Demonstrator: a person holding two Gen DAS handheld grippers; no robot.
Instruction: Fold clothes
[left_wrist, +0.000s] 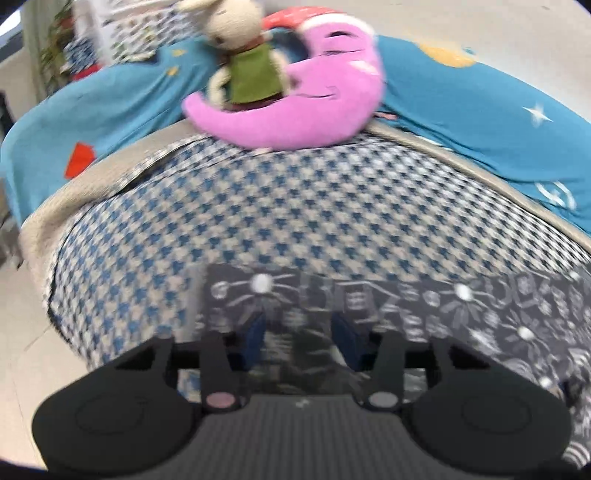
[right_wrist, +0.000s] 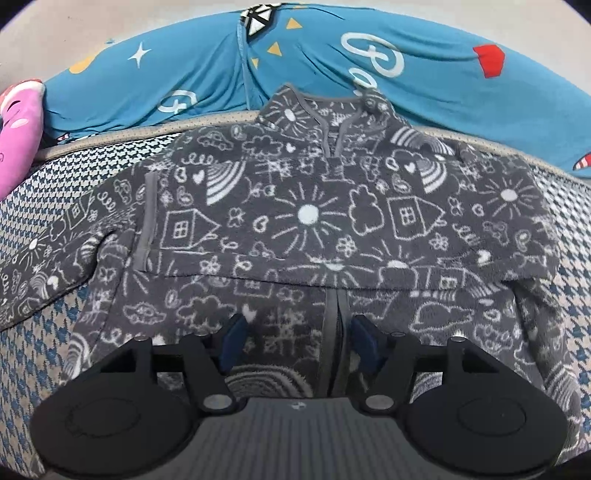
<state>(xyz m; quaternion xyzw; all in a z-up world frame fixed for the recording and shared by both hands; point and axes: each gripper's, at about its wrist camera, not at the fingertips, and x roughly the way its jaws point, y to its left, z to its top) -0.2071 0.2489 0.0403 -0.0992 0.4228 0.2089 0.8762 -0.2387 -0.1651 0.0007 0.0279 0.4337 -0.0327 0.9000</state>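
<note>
Left gripper (left_wrist: 301, 341): black frame with blue fingertip pads, fingers spread wide, low over the near-left part of the garment; nothing pinched between them. This view is motion-blurred.
Checked cover (left_wrist: 258, 206): blue-and-beige houndstooth cloth over the bed or cushion, with a beige border along its far edge.
Stuffed rabbit (left_wrist: 240, 55): cream, in a green dress, seated on the pink cushion at the far edge of the checked cover.
Moon cushion (left_wrist: 314, 99): pink crescent plush with a stitched sleeping face and a red cap, lying at the far edge.
Blue bedding (right_wrist: 424, 92): turquoise fabric printed with stars, triangles and red shapes, bunched along the far side behind the beige border.
Garment (right_wrist: 306, 221): dark grey fleece with white doodles of suns, houses, clouds and rainbows; spread across the middle of the checked cover, collar toward the far side, one layer lying folded across the body, a sleeve stretched out to the left.
Right gripper (right_wrist: 297, 341): same black build with blue pads, fingers wide apart, straddling the garment's grey centre placket at the near edge; holding nothing.
</note>
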